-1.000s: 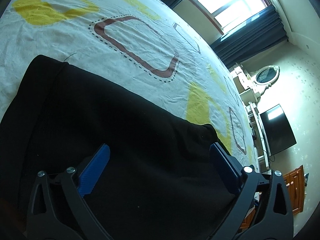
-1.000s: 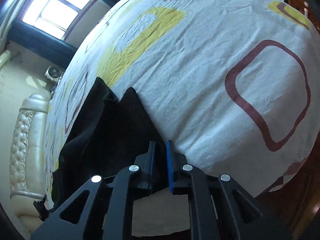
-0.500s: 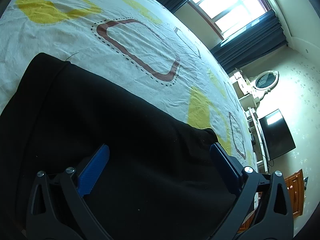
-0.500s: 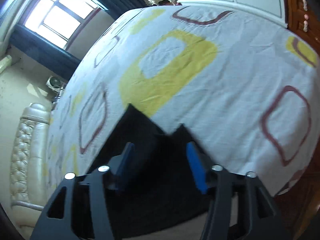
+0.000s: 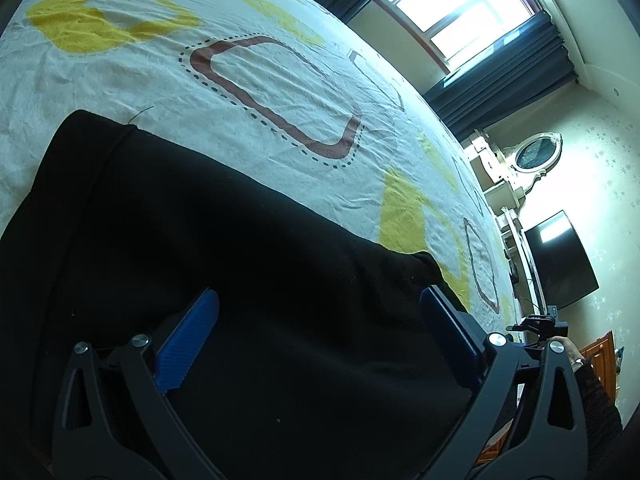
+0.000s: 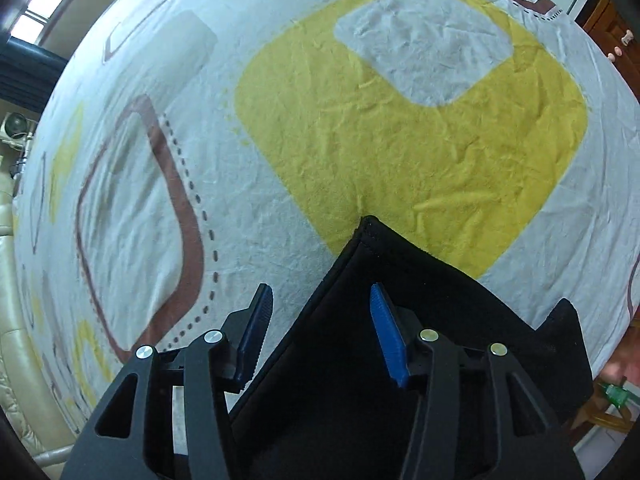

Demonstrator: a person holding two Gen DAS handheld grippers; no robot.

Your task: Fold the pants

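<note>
Folding's partway thru, by my read. Biggest thing first: the bed (image 5: 280, 92), w/ its white sheet printed in yellow and brown squares, carries everything. On it the pants (image 5: 240, 280) lie as a broad, flat black slab near the bed's edge, one straight long side and a squared-off corner showing in the left wrist view. In the right wrist view a stitched corner of the same cloth pokes onto a yellow square, and a 2nd dark flap sticks out at the far right, so the layers aren't fully lined up. Looks like at least one fold is laid down; a tidying pass and prob another fold are left, tho I can't count layers in cloth this dark.

My left gripper (image 5: 320, 320) hovers over the middle of the fabric, fingers wide apart, nothing pinched. My right gripper (image 6: 320, 312) points down at the stitched corner; its jaws have just been closing a bit but stand apart, the fabric's edge running between them w/out the pads pressing on it. So no grip on either side rn.

Smallest: a loose thread (image 5: 140, 114) at the far corner.
</note>
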